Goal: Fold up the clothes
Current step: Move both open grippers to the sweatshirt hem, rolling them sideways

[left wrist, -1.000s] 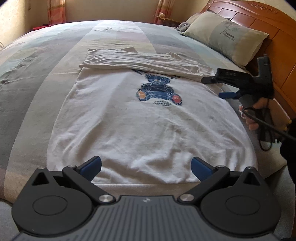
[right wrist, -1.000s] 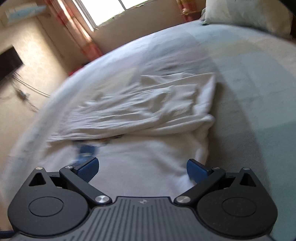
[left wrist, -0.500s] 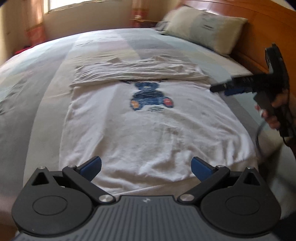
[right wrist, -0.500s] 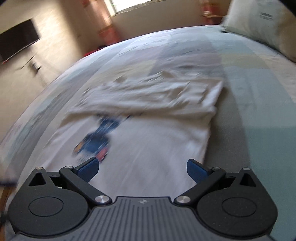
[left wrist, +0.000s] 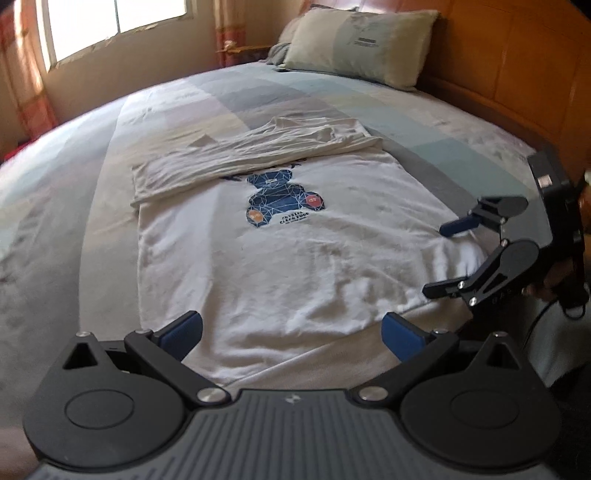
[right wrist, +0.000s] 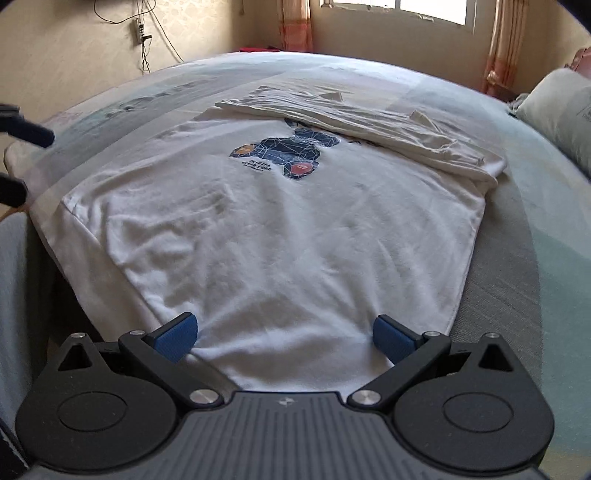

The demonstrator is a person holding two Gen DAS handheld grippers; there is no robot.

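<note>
Both grippers sit at the near hem of the white t-shirt [left wrist: 280,266], fingers spread wide, nothing held. Left gripper [left wrist: 291,330] hovers over the hem's left part w/ the bed edge below; right gripper [right wrist: 284,332] is over the hem near the shirt's right corner, also seen from the left cam [left wrist: 448,258] just beside the shirt's right side.

Shirt lies flat on the bed [left wrist: 92,229], print side up, bear graphic [left wrist: 284,203] mid-chest. Top part, collar and sleeves, is already folded down into a band [left wrist: 255,155] across the chest, just touching the top of the graphic.

Risks, as I judge them:
- You grab only the top layer at the hem: fabric is thin and two-ply, so one layer lifts and the other stays, giving a skewed fold.
- The 2 grippers pinch at unequal depth or lift out of sync: hem goes diagonal and the wrinkles in the lower half get folded in.
- You drag instead of lift: cloth slides on the bedspread and could pull the folded band open.
- Hem sits close to the bed's near edge: a push toward you could slip it off, or you pinch bedspread along w/ the shirt.

Around: pillow [left wrist: 358,44] and wooden headboard [left wrist: 517,66] at the far end, well apart from the shirt; window [right wrist: 399,9] and curtains behind. Nothing lies on the shirt or btwn the fingers and the hem, so the path is free. Only your own 2 grippers could crowd each other near the right corner.
</note>
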